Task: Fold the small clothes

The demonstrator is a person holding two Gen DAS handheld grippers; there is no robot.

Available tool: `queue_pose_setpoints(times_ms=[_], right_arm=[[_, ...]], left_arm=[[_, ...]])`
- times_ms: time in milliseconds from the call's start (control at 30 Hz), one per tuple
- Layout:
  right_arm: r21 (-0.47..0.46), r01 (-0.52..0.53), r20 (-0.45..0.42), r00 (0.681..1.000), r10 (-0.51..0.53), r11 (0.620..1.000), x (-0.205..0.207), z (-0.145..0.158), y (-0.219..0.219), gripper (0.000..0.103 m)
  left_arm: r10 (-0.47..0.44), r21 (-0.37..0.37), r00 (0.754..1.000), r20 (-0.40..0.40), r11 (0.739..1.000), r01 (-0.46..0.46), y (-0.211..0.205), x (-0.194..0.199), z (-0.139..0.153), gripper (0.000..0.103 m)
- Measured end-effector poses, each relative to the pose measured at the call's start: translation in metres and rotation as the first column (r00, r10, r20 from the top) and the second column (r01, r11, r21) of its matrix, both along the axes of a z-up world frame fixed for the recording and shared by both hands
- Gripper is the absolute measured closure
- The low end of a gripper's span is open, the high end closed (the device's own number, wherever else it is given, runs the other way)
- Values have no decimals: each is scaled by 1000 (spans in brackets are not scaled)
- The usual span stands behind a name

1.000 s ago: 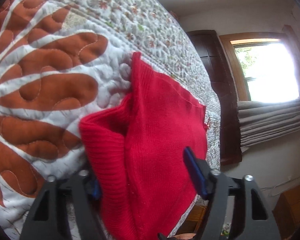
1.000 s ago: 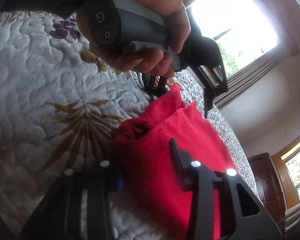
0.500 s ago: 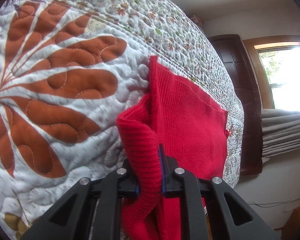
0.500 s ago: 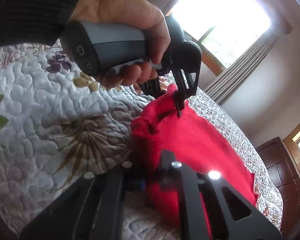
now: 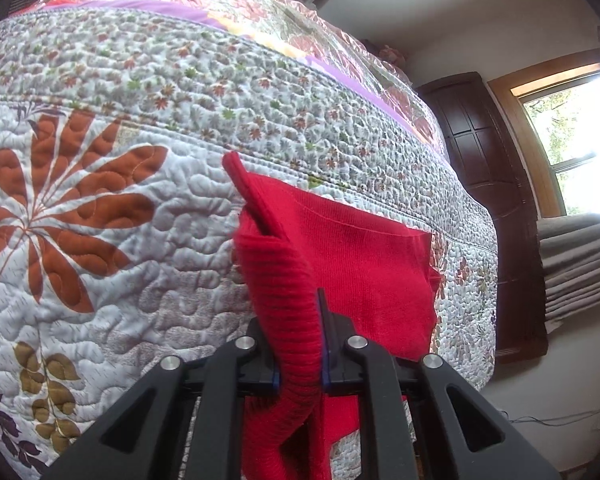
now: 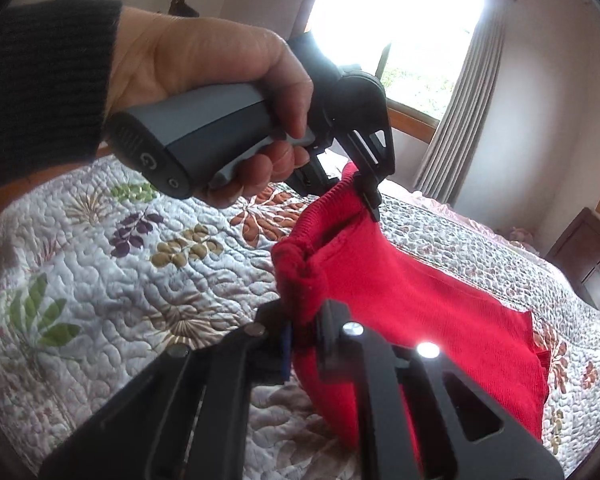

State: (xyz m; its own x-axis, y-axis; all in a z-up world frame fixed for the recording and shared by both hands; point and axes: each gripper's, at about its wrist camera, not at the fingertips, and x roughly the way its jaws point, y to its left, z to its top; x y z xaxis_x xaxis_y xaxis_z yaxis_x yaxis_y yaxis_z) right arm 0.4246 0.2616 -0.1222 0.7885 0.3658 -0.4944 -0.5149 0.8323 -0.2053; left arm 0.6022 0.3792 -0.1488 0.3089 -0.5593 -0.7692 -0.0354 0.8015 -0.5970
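Note:
A small red knitted garment (image 5: 364, 264) hangs partly lifted off the quilted bed. My left gripper (image 5: 298, 344) is shut on its ribbed edge, which bunches between the fingers and trails up to a far corner. In the right wrist view the same red garment (image 6: 412, 304) stretches from my right gripper (image 6: 304, 344), shut on one corner of the ribbed hem, to the other gripper (image 6: 364, 188), held by a hand (image 6: 204, 72) in a dark sleeve, clamped on the opposite corner. The garment's lower part still rests on the quilt.
The bed is covered by a white quilt (image 5: 100, 208) with orange leaf patterns and a floral border. A dark wooden cabinet (image 5: 488, 184) and a window (image 5: 580, 136) stand beyond the bed. Grey curtains (image 6: 456, 120) hang beside a bright window (image 6: 392, 24).
Both grippers went from open around the hem to shut on it. They have since lifted the ribbed edge off the quilt, and the garment now hangs stretched between them.

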Motion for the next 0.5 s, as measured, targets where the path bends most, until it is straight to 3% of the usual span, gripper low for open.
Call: queue_pose_setpoints(times_ms=[267,500], right_arm=[[168,48,-10,999,-47,985,4,22,-63,96],[291,96,-44,995,-87,952,10,27,-122,97]], left_arm=[[6,75,999,32,997,-8,-53,6,43,90],[-27,115,999,46,993,21,-110,16,57,90]])
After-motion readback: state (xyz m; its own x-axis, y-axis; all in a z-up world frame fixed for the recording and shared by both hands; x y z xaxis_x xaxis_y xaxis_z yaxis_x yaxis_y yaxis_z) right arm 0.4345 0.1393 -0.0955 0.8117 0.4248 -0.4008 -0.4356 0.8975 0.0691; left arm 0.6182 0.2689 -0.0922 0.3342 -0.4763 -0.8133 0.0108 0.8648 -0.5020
